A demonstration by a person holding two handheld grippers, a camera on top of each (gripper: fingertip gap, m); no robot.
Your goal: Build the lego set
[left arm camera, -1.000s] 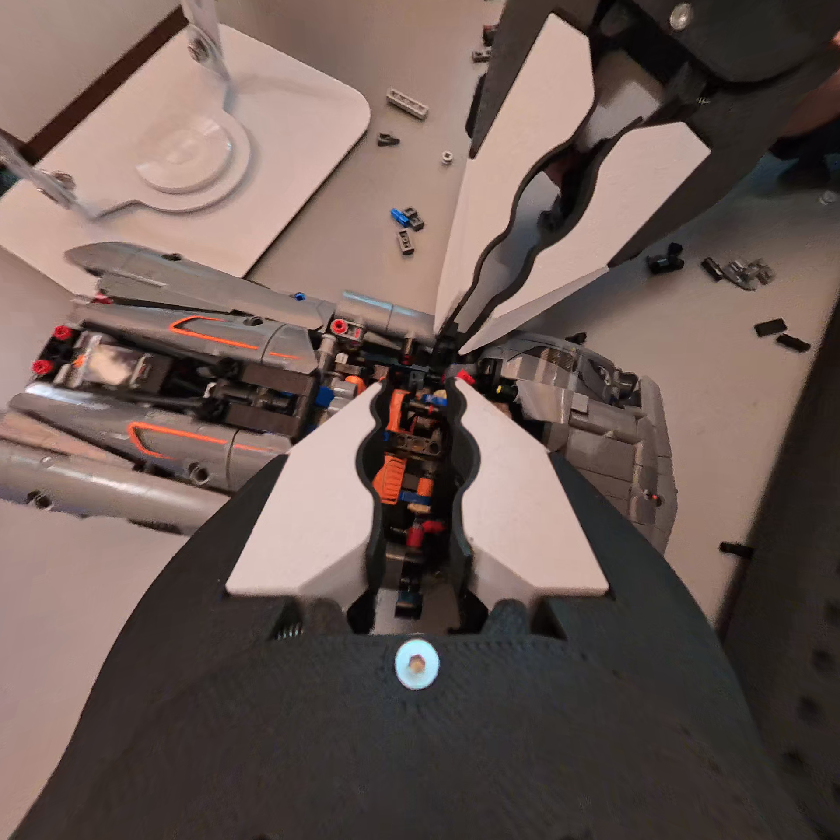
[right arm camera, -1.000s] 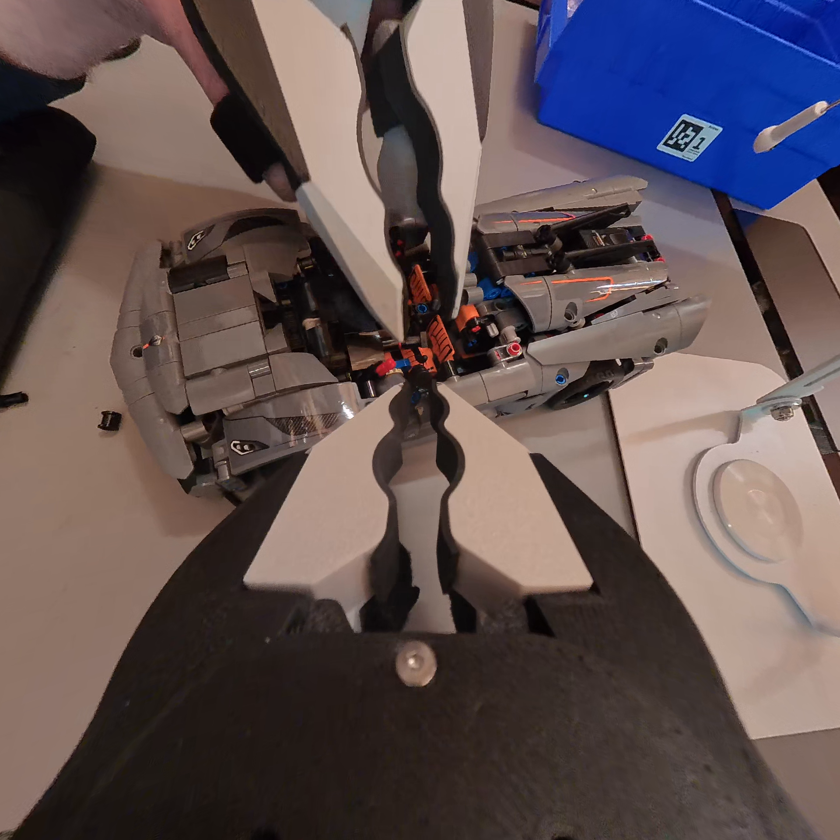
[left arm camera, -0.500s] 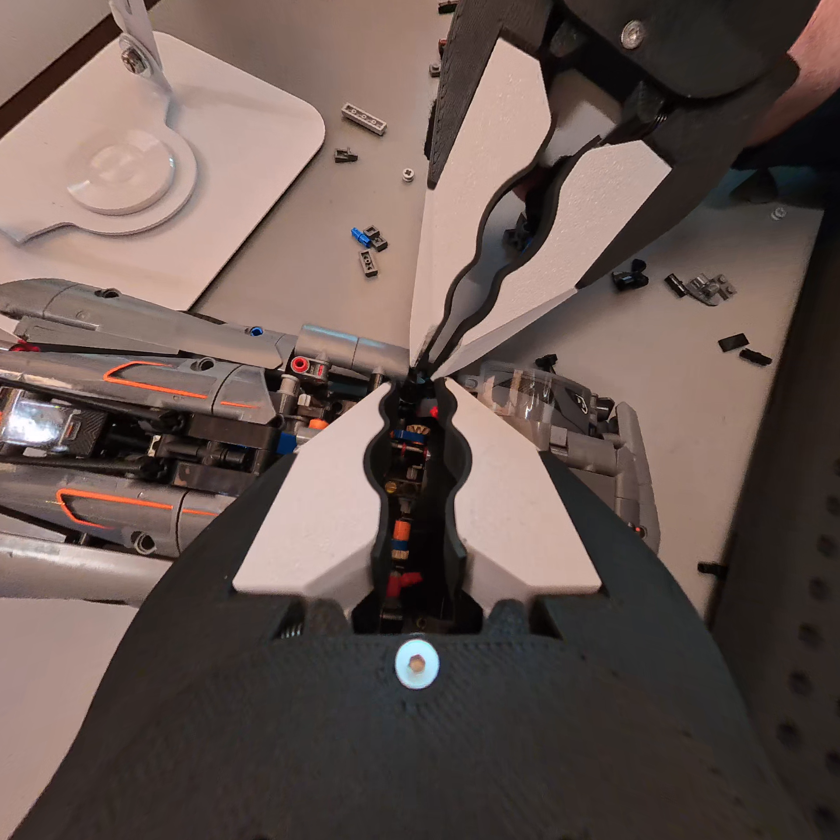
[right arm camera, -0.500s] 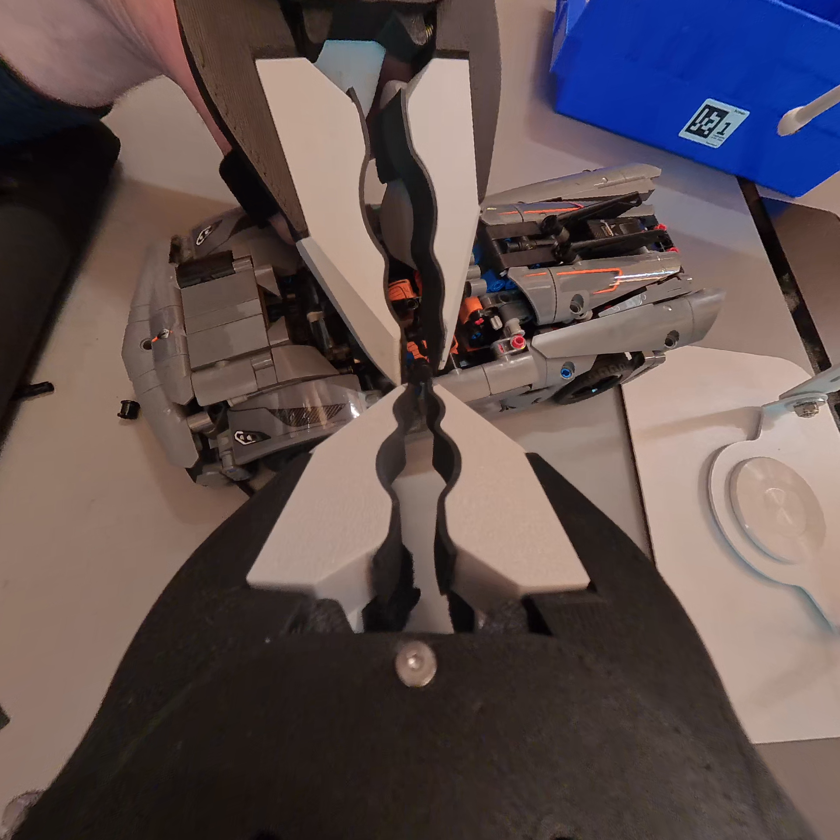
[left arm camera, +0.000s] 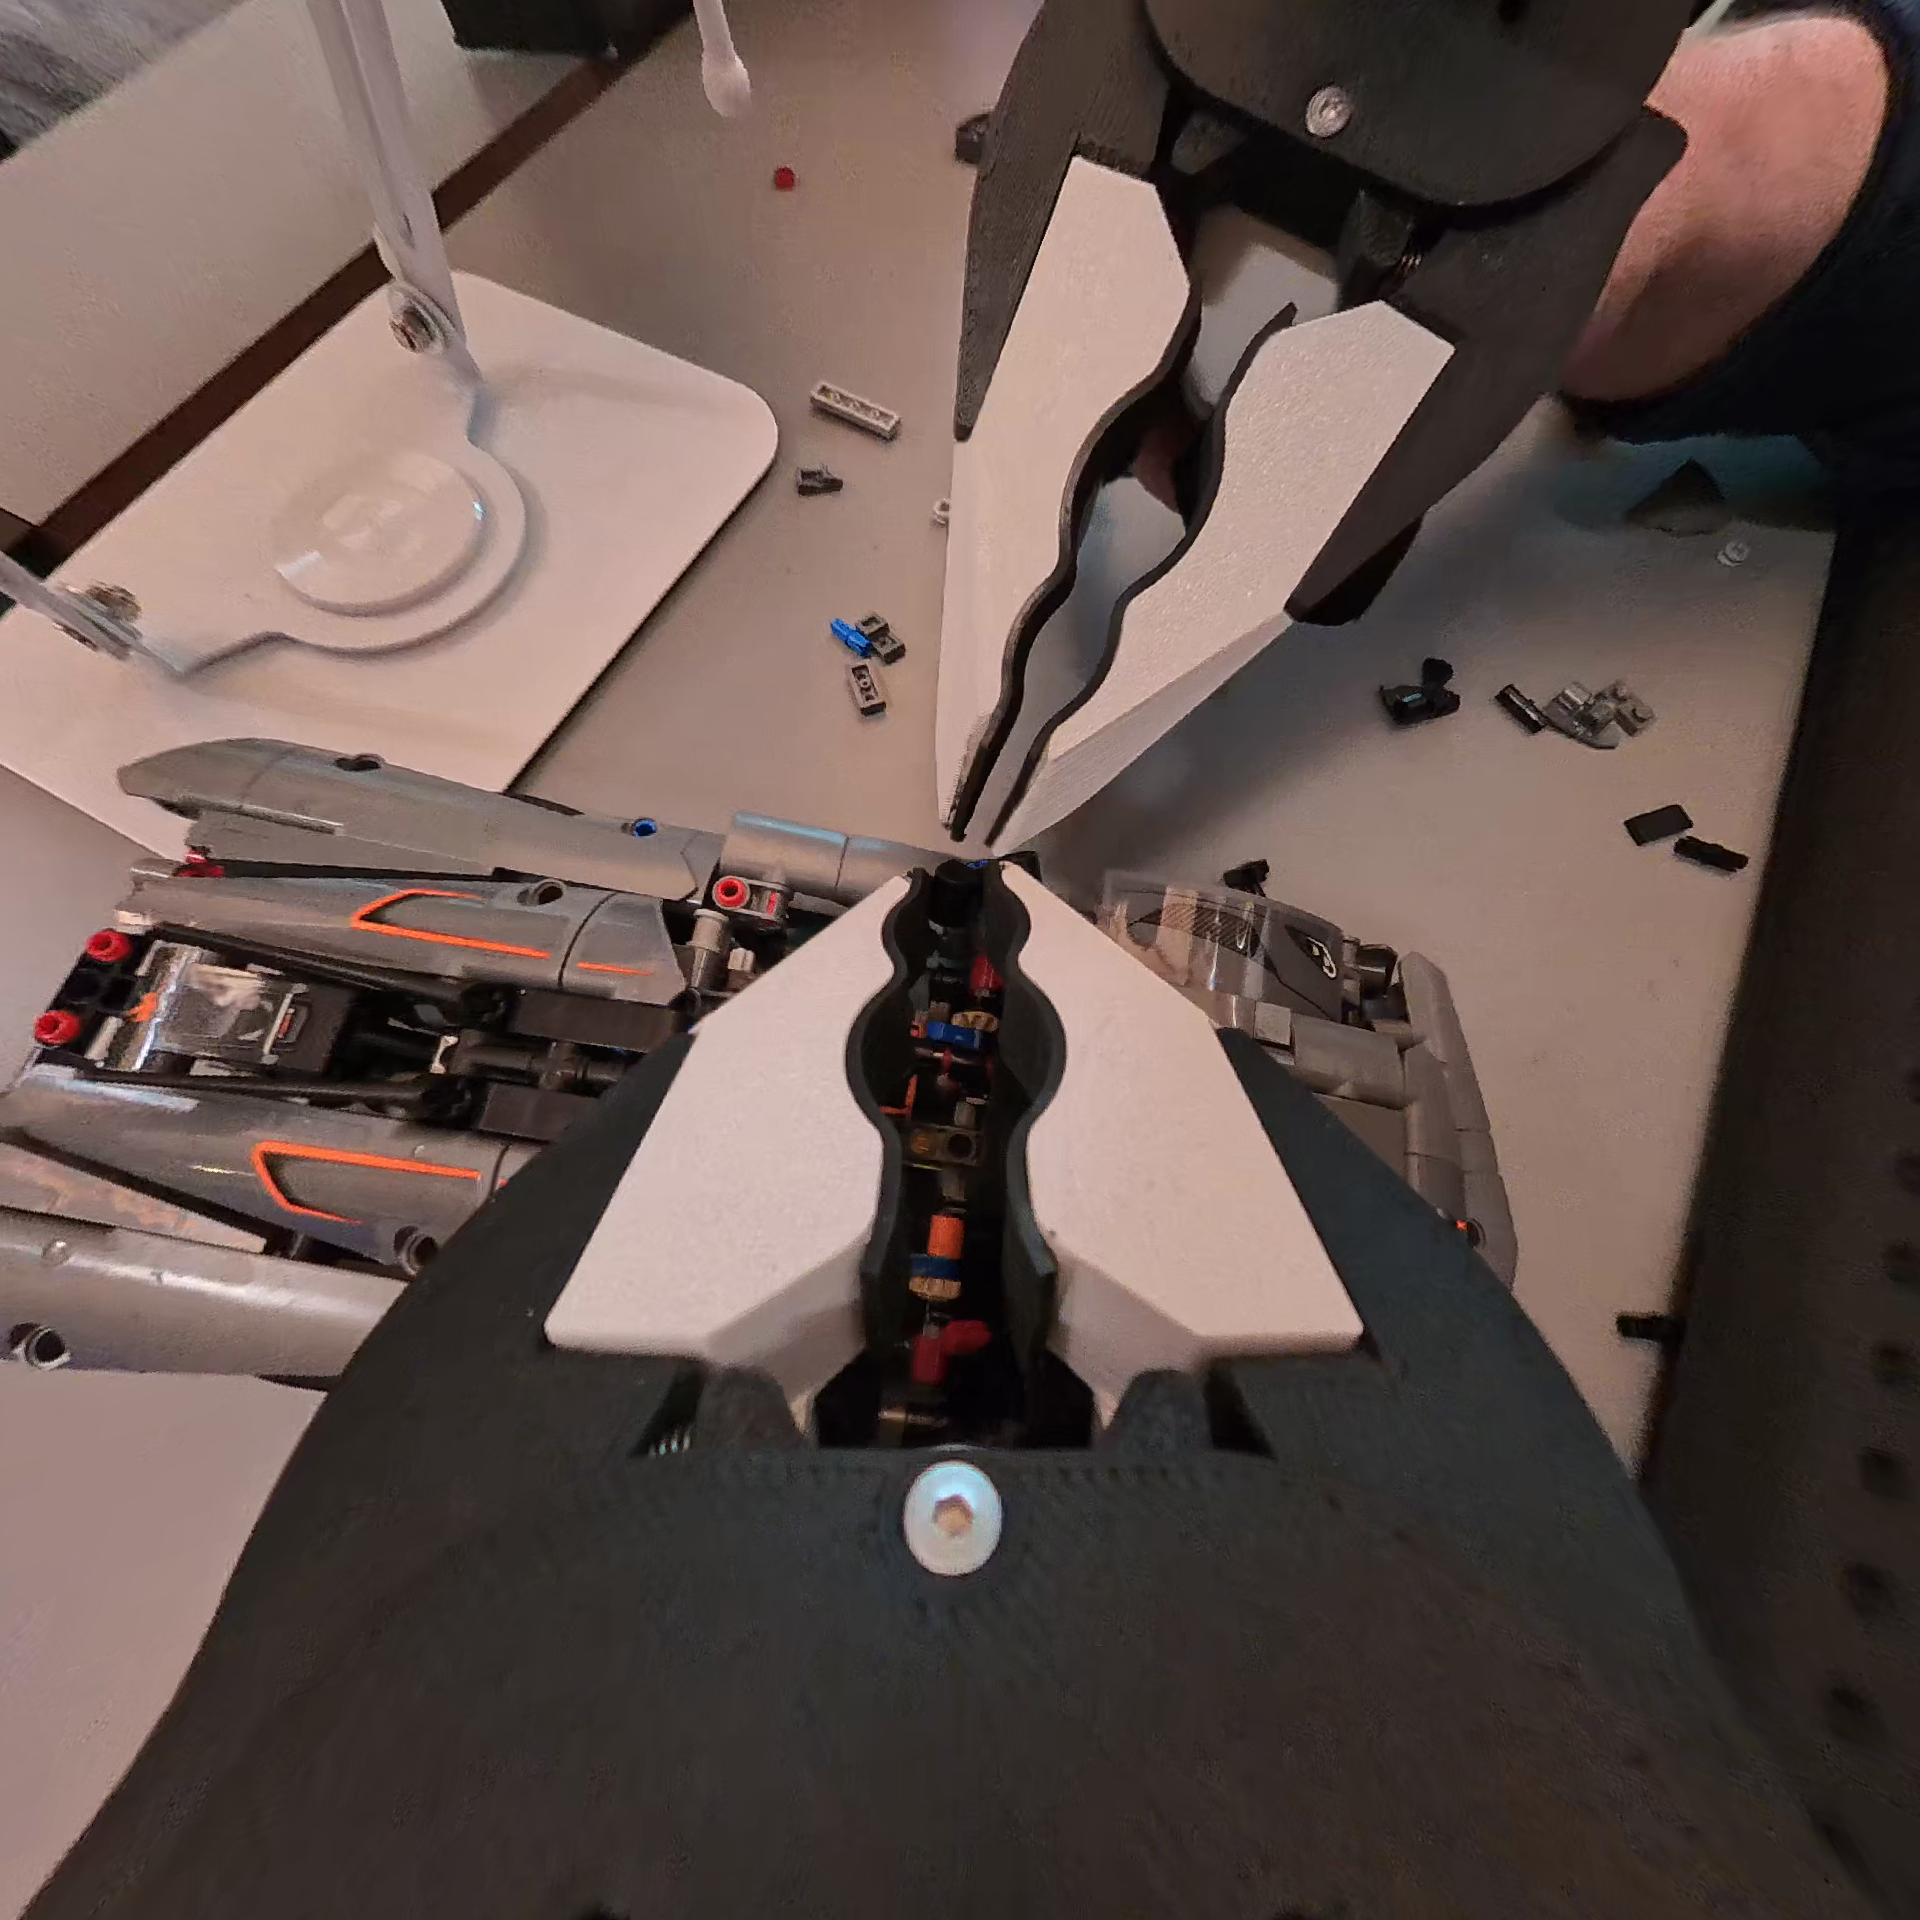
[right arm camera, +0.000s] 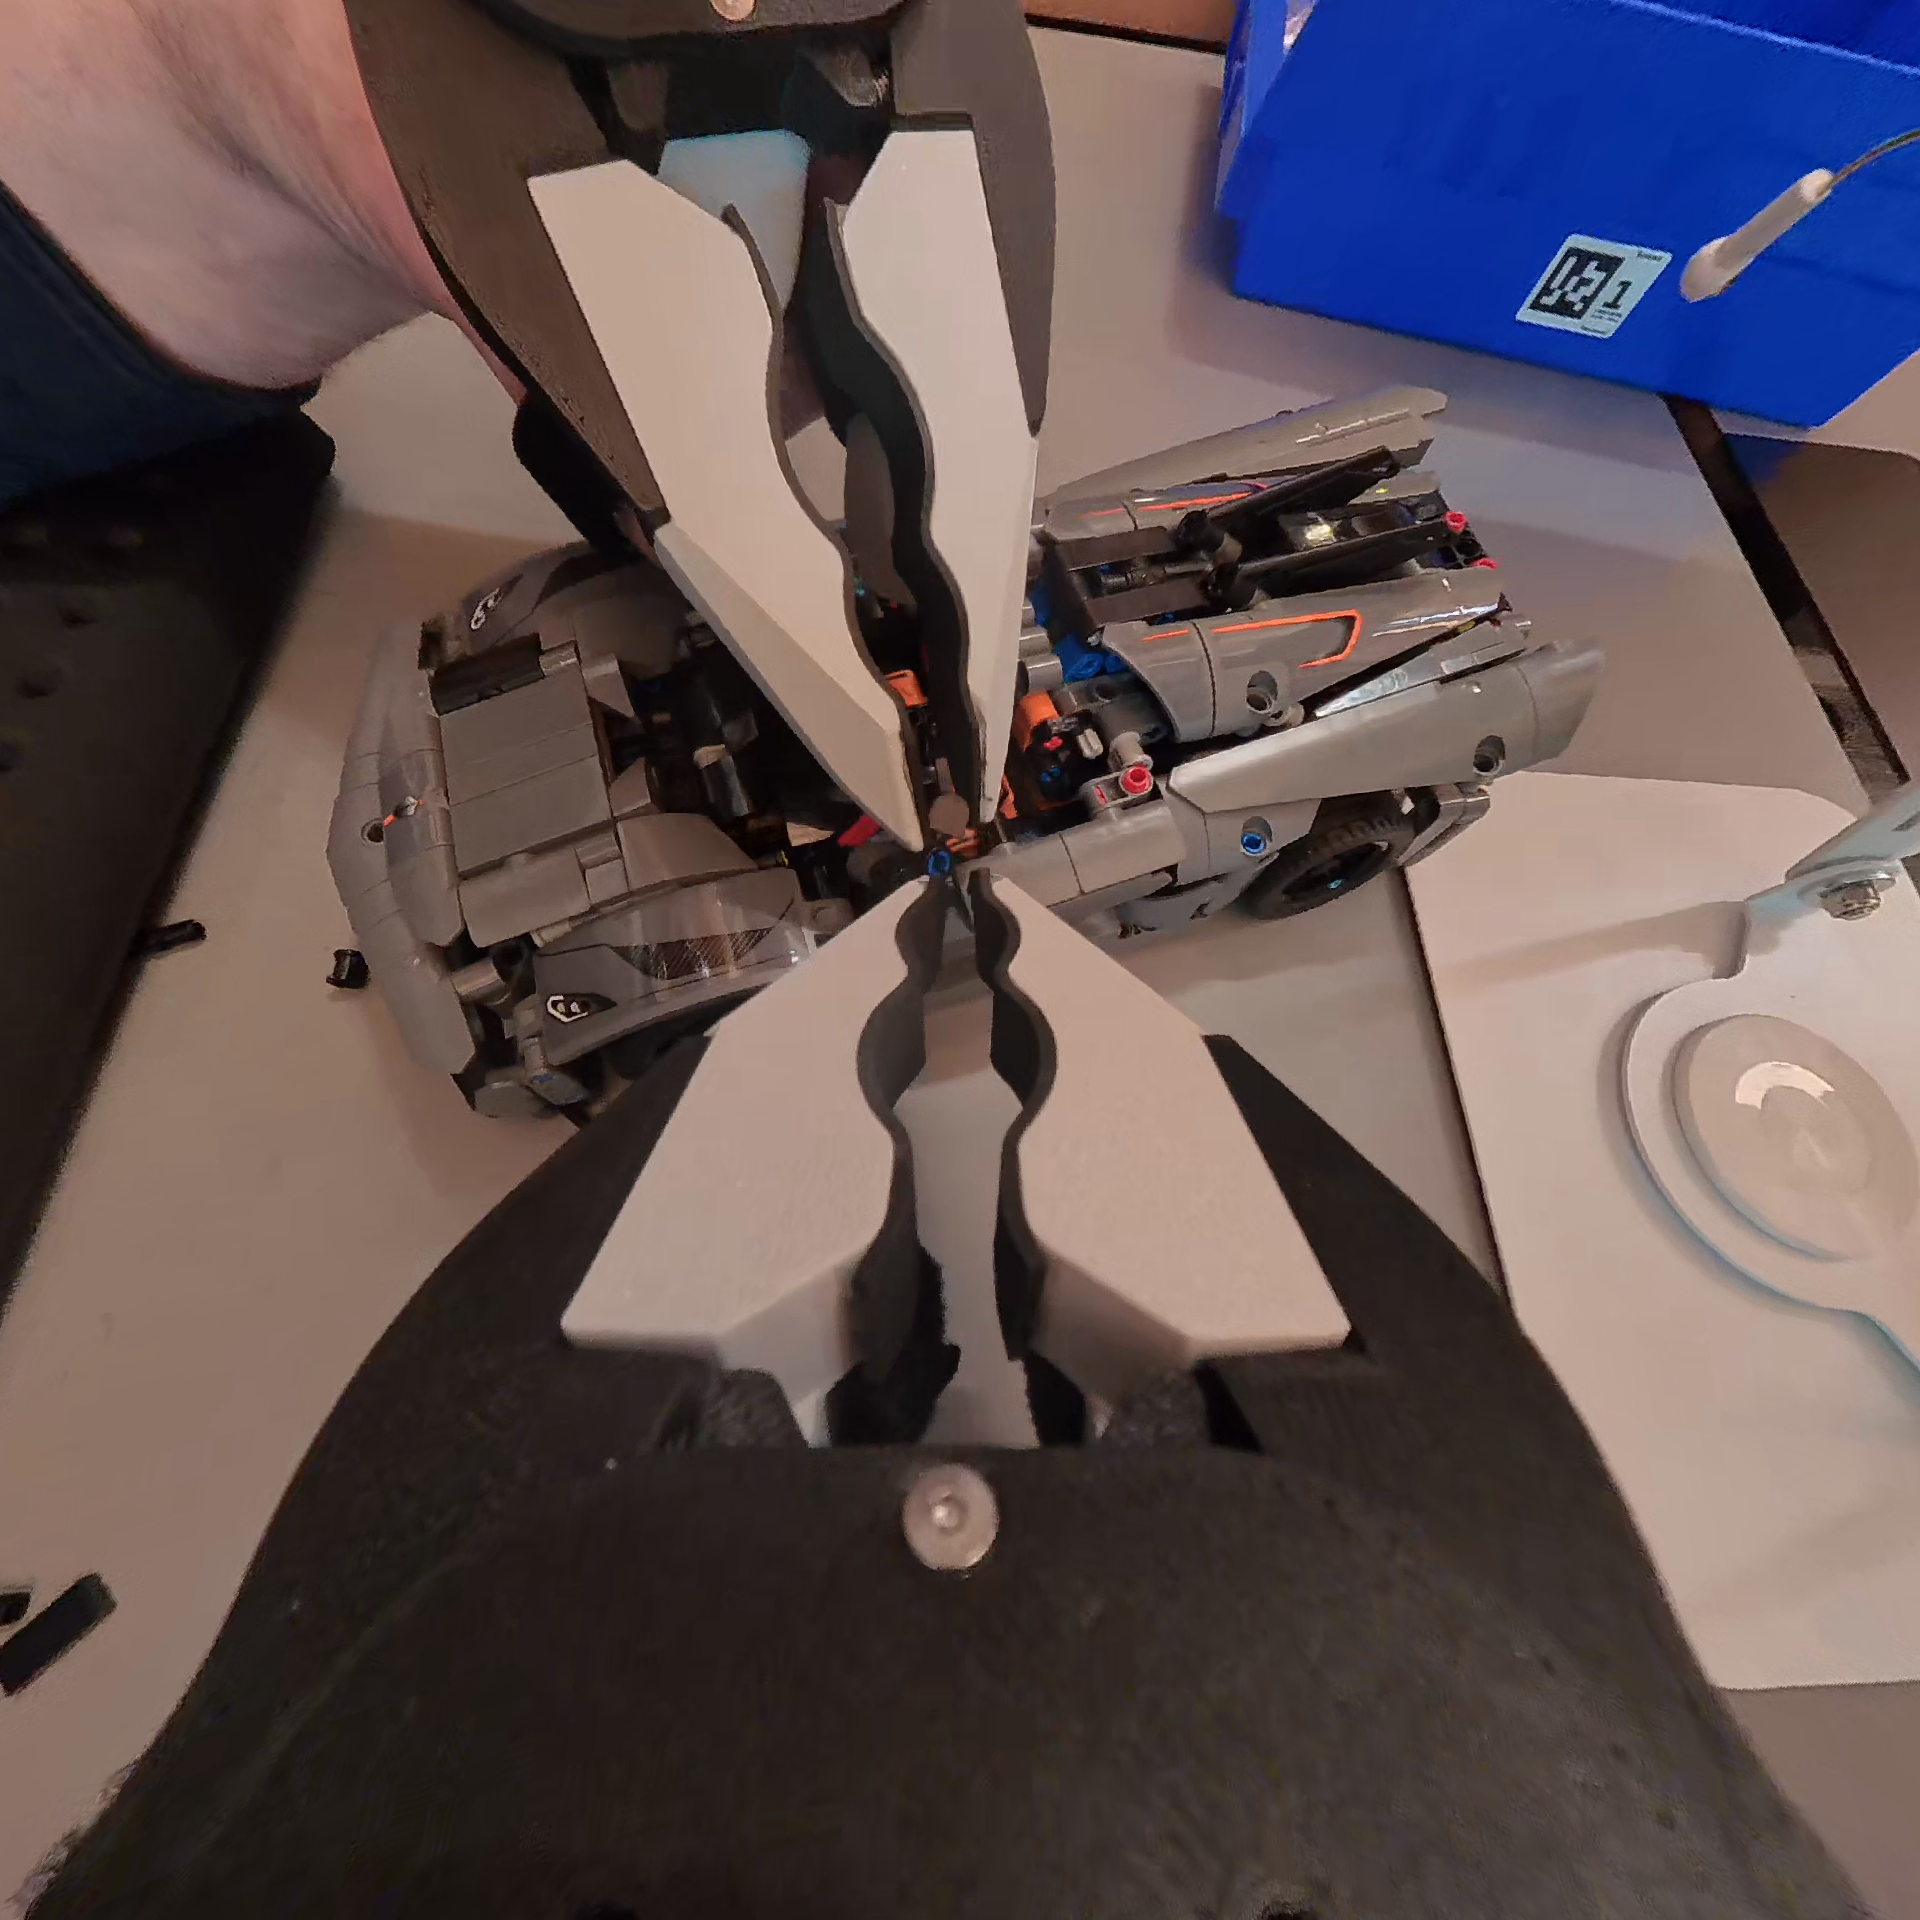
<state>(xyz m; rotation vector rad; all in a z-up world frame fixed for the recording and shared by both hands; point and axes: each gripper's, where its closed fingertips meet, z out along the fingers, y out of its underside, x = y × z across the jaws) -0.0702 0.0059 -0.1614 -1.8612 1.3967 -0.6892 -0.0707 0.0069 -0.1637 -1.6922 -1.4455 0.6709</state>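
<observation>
A grey lego car (left arm camera: 416, 935) with orange trim lies on the table, its open middle showing coloured parts; it also shows in the right wrist view (right arm camera: 520, 769). My left gripper (left arm camera: 954, 883) and right gripper (right arm camera: 943, 883) meet tip to tip over the car's side edge. A small dark pin (left arm camera: 954, 896) with a blue end (right arm camera: 940, 860) sits between the tips, and both pairs of jaws are closed down on it. The right gripper (left arm camera: 977, 831) comes in from the top of the left wrist view. The left gripper (right arm camera: 948, 826) comes in from the top of the right wrist view.
A white stand base (left arm camera: 623, 468) lies beside the car's rear (right arm camera: 1558, 1351). A blue bin (right arm camera: 1507, 156) stands beyond the car. Loose small pieces (left arm camera: 868, 649) and more (left arm camera: 1579, 707) are scattered on the table. A black perforated board (left arm camera: 1849, 1039) borders it. A person's hand (left arm camera: 1745, 208) holds the right gripper. Only a small space, under 4 cm, lies between the two pairs of fingers.
My left gripper's jaws have narrowed onto the pin. Both grippers have shifted from the car's open middle to its side edge, tips staying together.
</observation>
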